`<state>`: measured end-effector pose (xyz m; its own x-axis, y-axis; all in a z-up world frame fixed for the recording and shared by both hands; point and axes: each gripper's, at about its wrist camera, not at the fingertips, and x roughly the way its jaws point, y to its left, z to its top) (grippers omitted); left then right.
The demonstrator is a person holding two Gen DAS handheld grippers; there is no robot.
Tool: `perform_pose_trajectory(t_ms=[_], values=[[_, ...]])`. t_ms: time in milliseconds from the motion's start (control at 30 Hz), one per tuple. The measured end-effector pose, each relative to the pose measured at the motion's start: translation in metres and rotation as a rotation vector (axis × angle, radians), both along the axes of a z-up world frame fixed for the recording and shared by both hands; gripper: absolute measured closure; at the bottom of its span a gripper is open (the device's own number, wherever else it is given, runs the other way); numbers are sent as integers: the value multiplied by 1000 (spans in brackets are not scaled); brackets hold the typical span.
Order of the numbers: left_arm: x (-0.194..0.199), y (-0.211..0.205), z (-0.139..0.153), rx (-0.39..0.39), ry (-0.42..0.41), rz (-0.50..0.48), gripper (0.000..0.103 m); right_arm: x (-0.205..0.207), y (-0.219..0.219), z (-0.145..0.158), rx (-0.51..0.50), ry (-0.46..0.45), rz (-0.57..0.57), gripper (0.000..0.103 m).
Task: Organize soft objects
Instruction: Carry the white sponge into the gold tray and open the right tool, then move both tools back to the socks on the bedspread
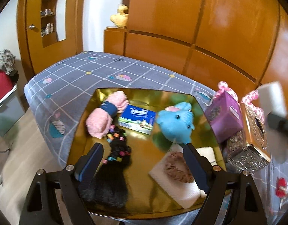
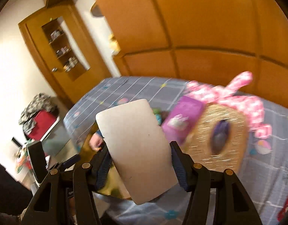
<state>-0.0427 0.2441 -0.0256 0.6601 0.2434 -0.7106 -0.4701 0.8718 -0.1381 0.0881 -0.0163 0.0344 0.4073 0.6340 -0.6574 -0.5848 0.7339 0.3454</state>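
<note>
L wrist view: left gripper point(image 1: 142, 148) open above gold tray point(image 1: 144, 168), which holds pink towel roll point(image 1: 104, 112), blue plush point(image 1: 175, 123), tissue pack point(image 1: 137, 119), black furry item point(image 1: 110, 170), white pad point(image 1: 174, 185). R wrist view only: right gripper point(image 2: 139, 156) clamped on white sponge point(image 2: 136, 146), over tray's right edge, near purple box point(image 2: 181, 120) & gold tissue box point(image 2: 215, 136).

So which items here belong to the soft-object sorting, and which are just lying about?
Job:
- white sponge, held by right gripper
- blue plush
- pink towel roll
- black fuzzy item
- gold tray
- left gripper, open

Lying about:
- purple box
- glitter tissue box
- red suitcase
</note>
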Motion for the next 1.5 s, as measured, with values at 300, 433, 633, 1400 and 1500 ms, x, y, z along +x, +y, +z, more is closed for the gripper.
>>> perform_pose_trajectory(t_ms=[300,433,633,1400,1500], values=[[-19,65,13,11,-44,193,16,17,80,-64,-64,237,75,43],[-26,83,17,8,-61,250,16,20,106,-81,-43,303,83,41],[-27,89,13,-3,-54,265,15,25,132,-114,-52,409,89,37],[-14,28,27,20,-93,69,15,-21,47,-46,-82,-1,51,20],[-12,13,28,10,-89,24,15,-24,25,-43,-101,-51,11,20]])
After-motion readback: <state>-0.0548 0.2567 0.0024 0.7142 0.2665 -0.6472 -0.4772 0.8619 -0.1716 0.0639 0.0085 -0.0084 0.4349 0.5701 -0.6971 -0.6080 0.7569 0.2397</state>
